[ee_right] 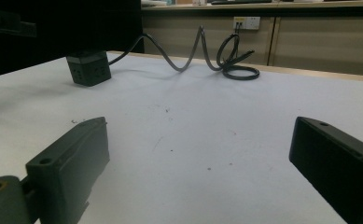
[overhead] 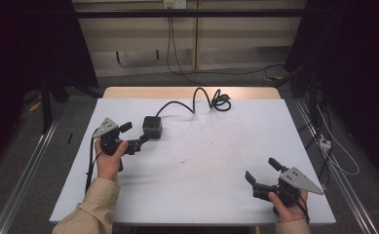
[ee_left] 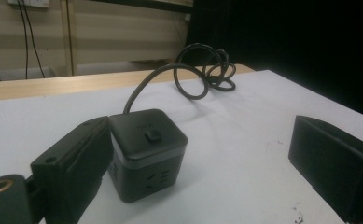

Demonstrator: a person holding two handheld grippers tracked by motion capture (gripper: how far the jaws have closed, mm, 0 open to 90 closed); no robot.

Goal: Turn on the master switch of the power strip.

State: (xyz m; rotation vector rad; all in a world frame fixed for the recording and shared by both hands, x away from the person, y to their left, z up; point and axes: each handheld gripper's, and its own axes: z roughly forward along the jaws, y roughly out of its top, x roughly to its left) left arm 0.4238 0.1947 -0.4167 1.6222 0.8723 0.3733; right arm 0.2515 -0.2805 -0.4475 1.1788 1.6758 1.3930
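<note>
A black cube-shaped power block [overhead: 152, 126] sits on the white table [overhead: 216, 161], toward its left and rear part, with a thick black cord [overhead: 197, 100] leaving its back and running in loose loops to a coil near the table's far edge. In the left gripper view the block [ee_left: 146, 151] shows a small button on its top face and socket holes on the side turned toward the camera.

The left tongs [overhead: 133, 135] lie low over the table, held by the person's left hand [overhead: 110, 158] in a beige sleeve [overhead: 92, 207]. Their jaws stand wide apart – one jaw sits right against the block's side, seemingly touching it, while the other jaw is well clear on the opposite side with bare table between. The block is thus just inside the opening, off toward one jaw rather than centred, and nothing is clamped.

The right tongs [overhead: 264, 171] rest near the table's front right corner, held by the right hand [overhead: 288, 209], well apart from the block. Their jaws are spread wide too, with nothing between them but white tabletop. From the right gripper view the block [ee_right: 88, 67] lies far off at the upper left, its cord [ee_right: 202, 53] snaking across to the coil – beyond it, a wall socket plate [ee_right: 247, 22] is fixed to the beige panelling.
</note>
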